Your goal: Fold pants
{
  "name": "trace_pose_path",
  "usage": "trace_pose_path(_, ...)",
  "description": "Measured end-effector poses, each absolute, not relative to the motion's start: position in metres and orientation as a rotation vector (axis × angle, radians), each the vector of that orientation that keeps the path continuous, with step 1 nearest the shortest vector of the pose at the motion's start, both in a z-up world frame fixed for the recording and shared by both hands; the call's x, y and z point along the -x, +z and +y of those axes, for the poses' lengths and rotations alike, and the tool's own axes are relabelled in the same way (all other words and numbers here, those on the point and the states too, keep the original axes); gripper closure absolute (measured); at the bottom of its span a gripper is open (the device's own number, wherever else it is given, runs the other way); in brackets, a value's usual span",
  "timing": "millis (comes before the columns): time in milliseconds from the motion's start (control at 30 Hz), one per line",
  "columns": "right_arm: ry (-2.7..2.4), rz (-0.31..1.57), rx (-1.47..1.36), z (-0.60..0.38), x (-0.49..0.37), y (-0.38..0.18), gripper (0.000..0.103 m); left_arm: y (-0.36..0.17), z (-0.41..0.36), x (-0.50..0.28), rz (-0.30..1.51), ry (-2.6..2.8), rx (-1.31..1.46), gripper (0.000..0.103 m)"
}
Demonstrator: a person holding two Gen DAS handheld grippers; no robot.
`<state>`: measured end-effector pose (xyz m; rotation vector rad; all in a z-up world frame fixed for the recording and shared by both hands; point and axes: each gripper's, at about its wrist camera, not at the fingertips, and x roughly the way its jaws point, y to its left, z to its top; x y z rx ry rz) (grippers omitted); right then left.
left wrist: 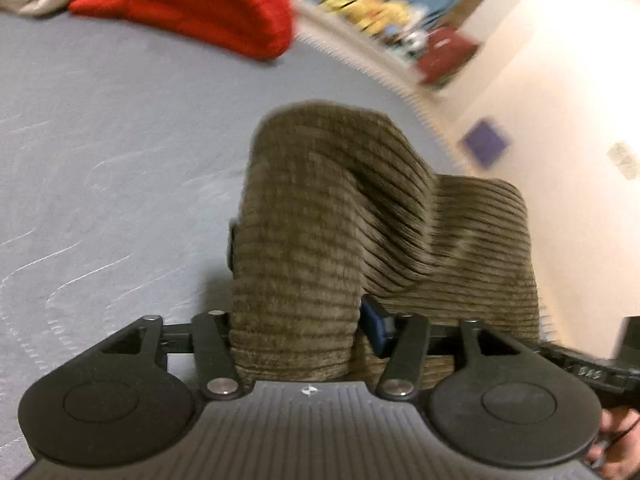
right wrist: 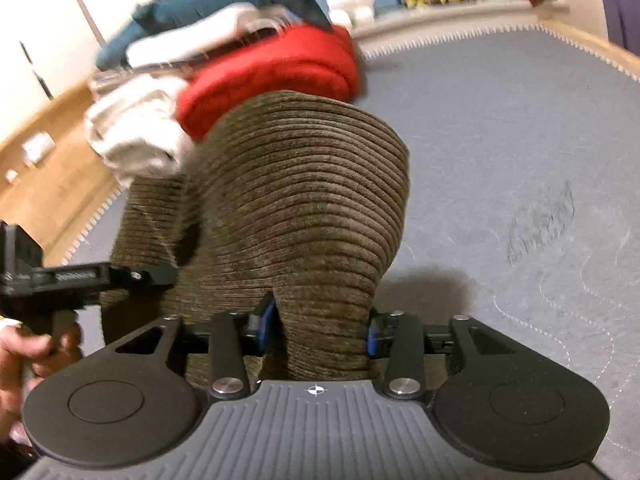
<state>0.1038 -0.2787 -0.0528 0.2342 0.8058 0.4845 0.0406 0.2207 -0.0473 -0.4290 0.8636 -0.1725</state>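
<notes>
Brown corduroy pants (left wrist: 320, 216) bunched up off a grey quilted bed (left wrist: 100, 168), held at two spots. Left claw (left wrist: 296, 320) is clamped on a thick fold of the pants; cloth fills the gap, blue pad (left wrist: 374, 328) visible on the R side pressed into fabric, L pad hidden by cloth. Right claw (right wrist: 320, 332) is likewise clamped on a roll of the same pants (right wrist: 296, 208), blue pads (right wrist: 262, 324) touching both sides of the roll.

Left wrist view: pants fold rises in front of cam, second flap drapes to the R near the bed's stitched edge (left wrist: 400, 84). Pale floor (left wrist: 560, 80) past that edge. Wide bare quilt to the L and ahead, lots of room. Red folded garment (left wrist: 192, 4) sits far end of the bed, well apart from the pants.

Right wrist view: open quilt to the R and ahead-R, bed edge (right wrist: 520, 32) curves along far side. Clothes pile to the upper L: red garment (right wrist: 272, 76), white cloth (right wrist: 136, 132), blue item (right wrist: 200, 12), near the L edge. Pants top overlaps the red one in view; touching or not, can't tell. Other claw's body (right wrist: 60, 280) shows at L w/ a hand (right wrist: 24, 360) on its grip. Both frames blurred.
</notes>
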Motion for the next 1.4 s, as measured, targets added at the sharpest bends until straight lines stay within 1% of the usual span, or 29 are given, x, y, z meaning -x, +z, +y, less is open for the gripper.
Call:
trace_pose_path(33,0.416,0.819,-0.203,-0.279,-0.109,-0.06,0.05,-0.051,0.221,-0.041,0.868,-0.089,0.37,0.043)
trace_pose_path(100,0.227,0.787,-0.1,-0.281,-0.11,-0.067,0.05,-0.047,0.222,-0.037,0.845,0.046,0.26,0.043)
trace_pose_path(267,0.356,0.718,-0.063,-0.279,-0.094,-0.052,0.05,-0.017,0.214,-0.015,0.742,-0.088,0.263,0.043)
trace_pose_path(300,0.393,0.71,-0.031,-0.275,-0.09,-0.052,0.051,-0.014,0.208,-0.008,0.735,-0.127,0.233,0.045)
trace_pose_path(333,0.433,0.709,0.005,-0.27,-0.085,-0.054,0.052,-0.015,0.2,-0.005,0.74,-0.166,0.198,0.053)
trace_pose_path(367,0.464,0.72,0.034,-0.267,-0.083,-0.059,0.052,-0.018,0.192,-0.003,0.762,-0.209,0.16,0.058)
trace_pose_path(400,0.493,0.756,0.076,-0.259,-0.084,-0.066,0.052,-0.025,0.182,-0.003,0.8,-0.243,0.126,0.064)
trace_pose_path(467,0.529,0.912,0.176,-0.249,-0.086,-0.093,0.053,-0.056,0.169,-0.01,0.981,-0.25,0.012,0.071)
trace_pose_path(500,0.531,0.968,0.231,-0.247,-0.085,-0.109,0.053,-0.071,0.165,-0.007,1.021,-0.256,-0.047,0.071)
trace_pose_path(533,0.54,0.967,0.255,-0.247,-0.084,-0.115,0.053,-0.073,0.16,-0.002,1.011,-0.266,-0.094,0.071)
trace_pose_path(667,0.543,1.001,0.216,-0.249,-0.097,-0.101,0.053,-0.057,0.159,0.001,0.993,-0.256,-0.086,0.071)
trace_pose_path(700,0.547,0.984,0.2,-0.25,-0.099,-0.098,0.054,-0.053,0.16,0.001,0.957,-0.246,-0.083,0.07)
trace_pose_path(767,0.516,0.899,0.149,-0.255,-0.105,-0.087,0.053,-0.043,0.159,0.001,0.874,-0.215,-0.067,0.069)
trace_pose_path(933,0.382,0.717,-0.066,-0.262,-0.144,-0.07,0.051,-0.024,0.158,-0.028,0.697,-0.138,0.09,0.07)
trace_pose_path(1000,0.335,0.668,-0.073,-0.255,-0.159,-0.074,0.051,-0.022,0.15,-0.036,0.638,-0.112,0.108,0.074)
trace_pose_path(1100,0.265,0.629,0.011,-0.234,-0.173,-0.09,0.051,-0.026,0.134,-0.052,0.603,-0.059,0.099,0.079)
trace_pose_path(1167,0.23,0.606,0.092,-0.217,-0.18,-0.099,0.052,-0.038,0.127,-0.068,0.643,-0.014,0.073,0.082)
trace_pose_path(1233,0.173,0.607,0.175,-0.204,-0.189,-0.114,0.053,-0.064,0.128,-0.086,0.788,0.096,0.024,0.085)
trace_pose_path(1267,0.122,0.619,0.193,-0.202,-0.197,-0.122,0.054,-0.079,0.13,-0.093,0.832,0.127,0.037,0.085)
trace_pose_path(1300,0.074,0.644,0.19,-0.202,-0.205,-0.129,0.056,-0.085,0.132,-0.093,0.814,0.14,0.054,0.085)
trace_pose_path(1333,0.033,0.679,0.167,-0.204,-0.214,-0.138,0.061,-0.084,0.13,-0.094,0.811,0.149,0.05,0.085)
trace_pose_path(1400,-0.034,0.743,0.11,-0.212,-0.231,-0.152,0.065,-0.081,0.122,-0.095,0.801,0.169,0.044,0.086)
